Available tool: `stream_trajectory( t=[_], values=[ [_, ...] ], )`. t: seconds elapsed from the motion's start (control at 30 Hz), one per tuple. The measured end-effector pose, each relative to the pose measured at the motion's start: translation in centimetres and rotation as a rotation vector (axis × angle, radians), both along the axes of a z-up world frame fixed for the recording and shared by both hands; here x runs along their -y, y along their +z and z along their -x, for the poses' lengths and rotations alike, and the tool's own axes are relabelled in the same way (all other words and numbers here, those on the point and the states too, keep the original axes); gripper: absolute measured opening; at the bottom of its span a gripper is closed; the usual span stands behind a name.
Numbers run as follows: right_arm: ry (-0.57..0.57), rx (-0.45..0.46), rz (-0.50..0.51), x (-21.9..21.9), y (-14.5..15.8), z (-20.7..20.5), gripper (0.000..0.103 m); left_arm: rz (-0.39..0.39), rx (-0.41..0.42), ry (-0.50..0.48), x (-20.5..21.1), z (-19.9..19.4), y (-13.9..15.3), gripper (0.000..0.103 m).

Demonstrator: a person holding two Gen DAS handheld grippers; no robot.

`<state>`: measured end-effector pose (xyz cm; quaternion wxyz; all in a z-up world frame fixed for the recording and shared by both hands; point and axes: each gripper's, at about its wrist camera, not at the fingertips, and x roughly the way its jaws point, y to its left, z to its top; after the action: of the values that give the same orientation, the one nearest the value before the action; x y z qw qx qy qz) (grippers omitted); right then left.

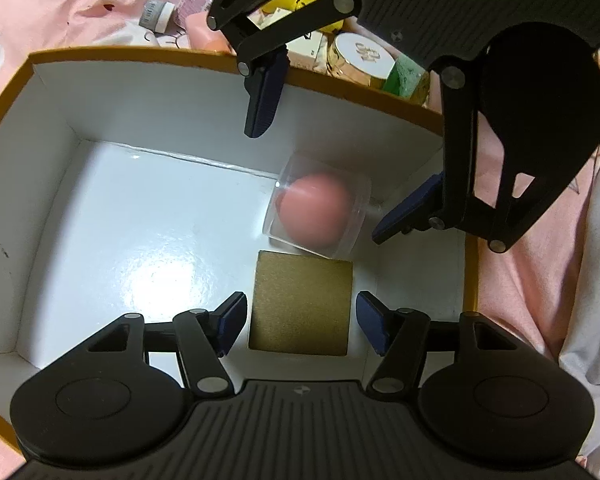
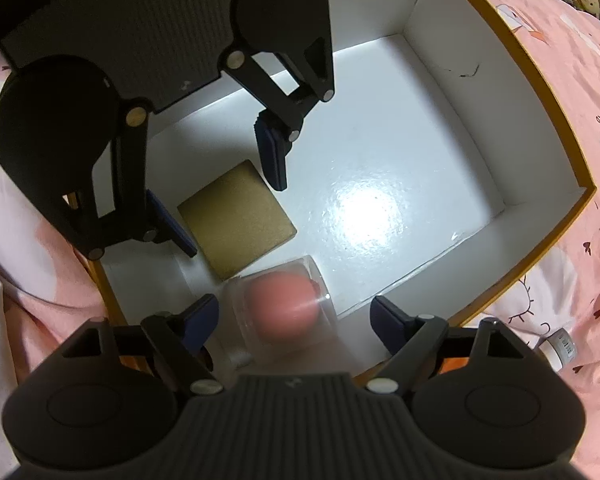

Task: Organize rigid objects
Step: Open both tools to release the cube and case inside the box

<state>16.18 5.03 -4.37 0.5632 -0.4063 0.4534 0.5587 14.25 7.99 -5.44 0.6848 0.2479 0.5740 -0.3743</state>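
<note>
While hovering spread wide over the gold card (image 1: 300,303) in the box (image 1: 52,128), left gripper (image 1: 302,322) gripping nothing; clear case with pink ball (image 1: 318,211) blurring just beyond the card, possibly tumbling onto it.

Right gripper (image 2: 296,318) gaping around that case (image 2: 284,308), clamping nothing; risking clipping the near box wall (image 2: 412,284); free floor lying beyond the card (image 2: 236,220).

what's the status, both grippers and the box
Left gripper open around gold square. Right gripper open, clear case with pink ball blurred between its fingers. Both pieces in box. Nothing blocking.
</note>
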Motion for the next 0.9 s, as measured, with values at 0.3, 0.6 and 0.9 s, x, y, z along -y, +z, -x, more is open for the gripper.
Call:
stream_trajectory(
  t=[0.3, 0.6, 0.9],
  values=[
    [-0.08, -0.004, -0.07, 1.7, 1.9, -1.0, 0.082, 0.048, 0.077, 0.039, -0.3, 0.7, 2.9, 0.074],
    [-0.223, 0.045, -0.189, 5.2, 4.9, -0.9, 0.084, 0.116, 0.2, 0.057, 0.9, 1.4, 6.9, 0.074],
    [-0.541, 0.102, -0.295, 11.7, 5.5, -1.2, 0.084, 0.176, 0.298, 0.13, 3.4, 1.1, 9.9, 0.074]
  ],
)
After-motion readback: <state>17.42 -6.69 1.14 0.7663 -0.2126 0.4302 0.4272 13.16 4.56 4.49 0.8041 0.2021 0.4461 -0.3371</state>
